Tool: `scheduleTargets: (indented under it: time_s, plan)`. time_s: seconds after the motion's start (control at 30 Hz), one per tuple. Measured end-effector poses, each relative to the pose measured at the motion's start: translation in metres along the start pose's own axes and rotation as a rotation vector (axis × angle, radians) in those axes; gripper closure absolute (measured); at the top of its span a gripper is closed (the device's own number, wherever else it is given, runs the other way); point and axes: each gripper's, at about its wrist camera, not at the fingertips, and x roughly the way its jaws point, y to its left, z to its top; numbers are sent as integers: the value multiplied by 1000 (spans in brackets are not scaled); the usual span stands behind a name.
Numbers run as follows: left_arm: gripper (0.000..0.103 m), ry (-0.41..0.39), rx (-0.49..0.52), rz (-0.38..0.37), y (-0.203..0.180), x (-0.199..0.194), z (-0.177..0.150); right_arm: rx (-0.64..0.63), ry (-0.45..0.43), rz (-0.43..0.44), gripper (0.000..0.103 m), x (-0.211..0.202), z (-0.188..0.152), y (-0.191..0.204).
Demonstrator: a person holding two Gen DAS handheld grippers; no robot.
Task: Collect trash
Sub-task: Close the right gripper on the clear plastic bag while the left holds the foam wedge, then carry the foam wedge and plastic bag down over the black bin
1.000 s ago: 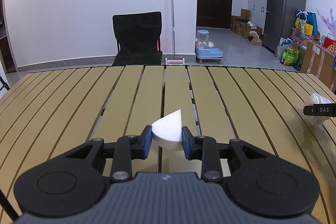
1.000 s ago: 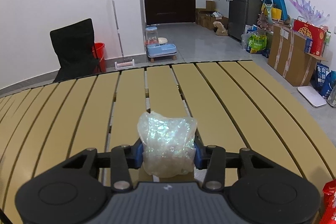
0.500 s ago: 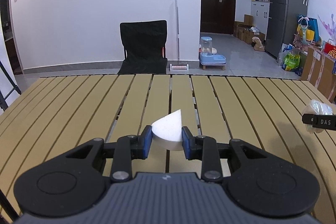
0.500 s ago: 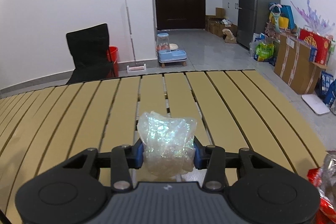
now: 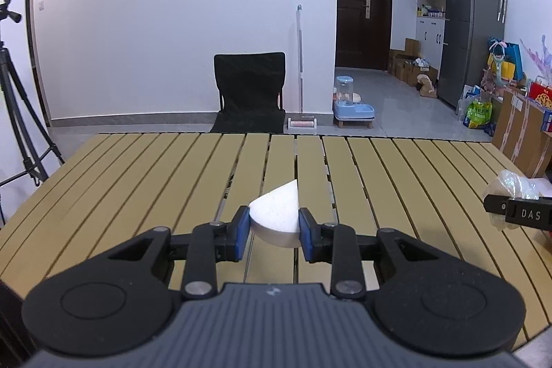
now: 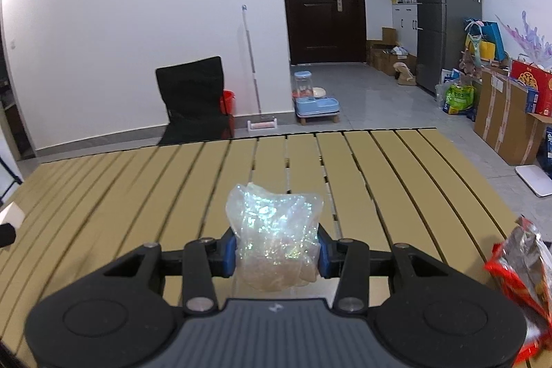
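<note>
My left gripper (image 5: 274,231) is shut on a white foam wedge (image 5: 276,216) and holds it above the slatted wooden table (image 5: 138,181). My right gripper (image 6: 276,252) is shut on a crumpled clear plastic bag (image 6: 274,238), also held above the table (image 6: 396,195). In the left wrist view the right gripper's finger (image 5: 517,213) with the clear bag (image 5: 514,183) shows at the far right. A red snack wrapper (image 6: 521,274) lies at the right edge of the right wrist view.
Beyond the table's far edge stand a black chair (image 5: 249,92), a mop (image 5: 299,71) and a blue pet feeder (image 5: 352,105). A tripod (image 5: 17,112) stands at the left. Cardboard boxes (image 6: 507,123) and a fridge (image 6: 445,9) are at the right.
Both grippers have risen and pulled back with their loads, so more of the room and the table's far edge shows. The red wrapper has come further into the right view.
</note>
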Motion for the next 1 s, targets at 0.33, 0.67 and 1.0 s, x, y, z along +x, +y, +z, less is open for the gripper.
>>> scheduleTargets:
  time_s: [0.33,0.67,1.0]
  plan:
    - [73,-27,-2,4,13,-70,-23,-36,-36,56,62,-78,-31,25]
    - [73,-23,-21,-16,27,-115,-59,-78,-66,122,62,-146,-84,46]
    - [73,22,-15,-51,32,-137,-109,-141,-54,191,62,-191,-141,67]
